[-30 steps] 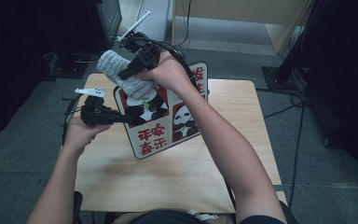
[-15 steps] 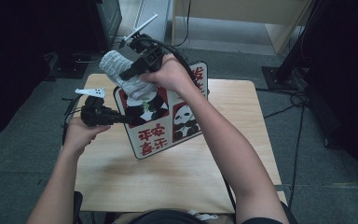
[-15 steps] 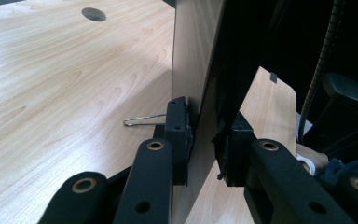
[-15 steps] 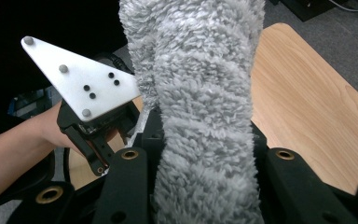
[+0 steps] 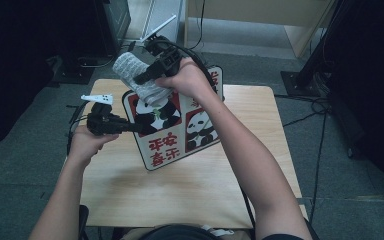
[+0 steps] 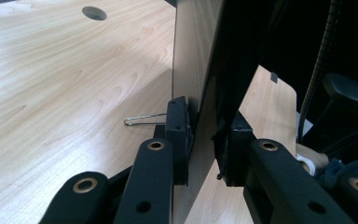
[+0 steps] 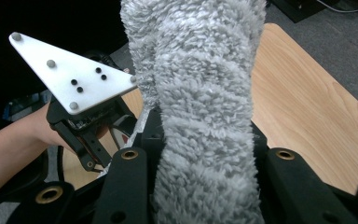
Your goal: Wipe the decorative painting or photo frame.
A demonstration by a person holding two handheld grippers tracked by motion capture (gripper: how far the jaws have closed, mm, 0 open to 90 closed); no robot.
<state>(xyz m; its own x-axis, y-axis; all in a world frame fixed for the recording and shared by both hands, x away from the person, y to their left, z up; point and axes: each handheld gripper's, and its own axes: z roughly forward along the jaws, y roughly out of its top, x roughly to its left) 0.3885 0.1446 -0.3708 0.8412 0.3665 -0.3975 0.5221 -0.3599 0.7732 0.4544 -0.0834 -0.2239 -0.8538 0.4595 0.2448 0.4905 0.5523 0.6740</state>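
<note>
Gripping panda bag's (image 5: 180, 130) rim, left gripper (image 6: 200, 140) (table edge near), towel (image 7: 205, 107) raised.

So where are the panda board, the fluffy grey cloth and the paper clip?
panda board (image 5: 180, 135): high view, its printed face.
fluffy grey cloth (image 7: 205, 116): right gripper view, middle of its pile.
paper clip (image 6: 142, 120): left gripper view, its wire loop on the table.

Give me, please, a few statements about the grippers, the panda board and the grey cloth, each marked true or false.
1. The left gripper clamps the edge of the panda board. True.
2. The right gripper holds a grey fluffy cloth. True.
3. The board lies flat on the table. False: it is held tilted up.
4. The cloth is red. False: it is grey.
</note>
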